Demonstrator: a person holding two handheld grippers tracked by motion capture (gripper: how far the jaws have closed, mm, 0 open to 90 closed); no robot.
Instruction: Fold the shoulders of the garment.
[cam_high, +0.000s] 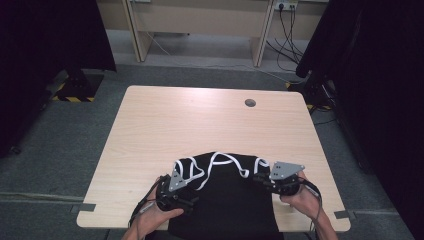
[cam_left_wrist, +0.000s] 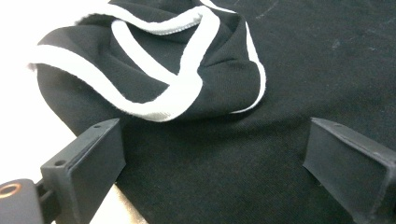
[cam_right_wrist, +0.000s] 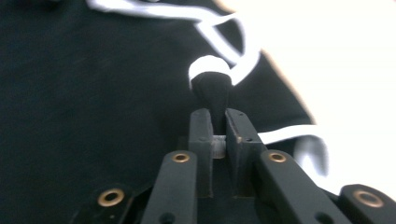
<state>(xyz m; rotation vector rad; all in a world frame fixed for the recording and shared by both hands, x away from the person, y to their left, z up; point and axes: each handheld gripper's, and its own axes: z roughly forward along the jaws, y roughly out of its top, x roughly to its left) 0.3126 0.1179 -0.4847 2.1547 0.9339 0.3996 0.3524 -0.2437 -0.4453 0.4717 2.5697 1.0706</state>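
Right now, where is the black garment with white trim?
In the high view the black garment lies at the table's near edge, between the left gripper and the right gripper, which pinches it.

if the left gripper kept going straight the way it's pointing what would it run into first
Most likely the bunched, white-trimmed edge of the black garment. The left gripper has its jaws open over flat black cloth, and that crumpled fold lies just ahead, slightly left of centre. Depth is hard to judge.

The black knit cloth garment (cam_left_wrist: 280, 70) looks matt and soft, its white ribbed trim (cam_left_wrist: 154, 109) slightly fuzzy; the pale wood-grain table (cam_high: 200, 120) is smooth with a low sheen; the black plastic gripper fingers (cam_left_wrist: 88, 163) look matt
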